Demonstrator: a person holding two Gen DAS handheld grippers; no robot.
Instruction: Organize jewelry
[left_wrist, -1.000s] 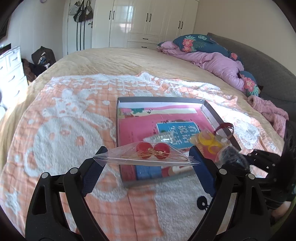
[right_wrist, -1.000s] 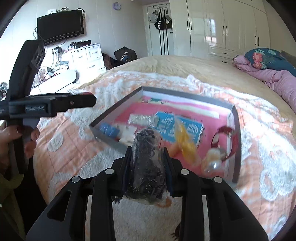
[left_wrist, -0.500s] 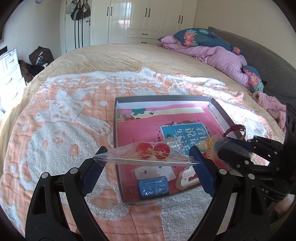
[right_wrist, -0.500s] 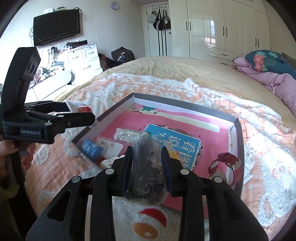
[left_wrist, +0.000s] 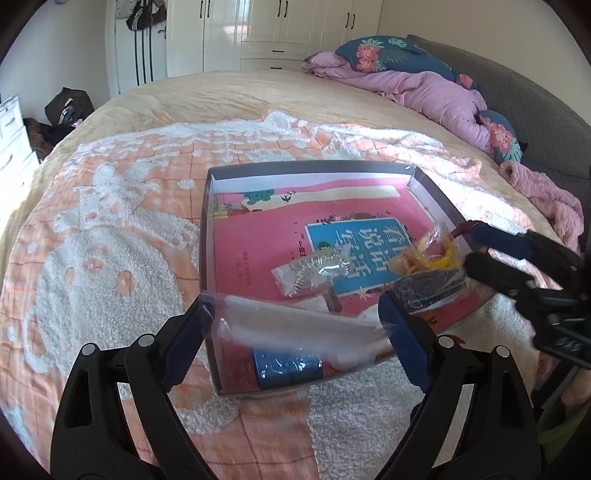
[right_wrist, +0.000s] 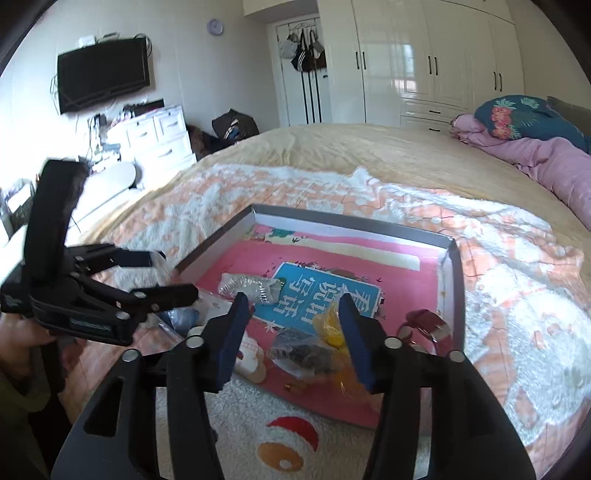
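Right gripper: fingers spread apart, gripping nothing.
Dark jewelry bag: lies in the tray at its near edge, between and just beyond the right fingertips.
Left gripper: fingers wide, a blurred clear bag spanning the gap; whether it is gripped, cannot tell.
Yellow bag: in the tray, beside the dark one.
Silver chain bag: on the blue book label.

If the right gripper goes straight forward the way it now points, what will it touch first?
Probably the clear bag of dark jewelry lying in the tray, just ahead of the open right gripper. The yellow bag sits close beside it; depth is hard to judge in this fisheye view.
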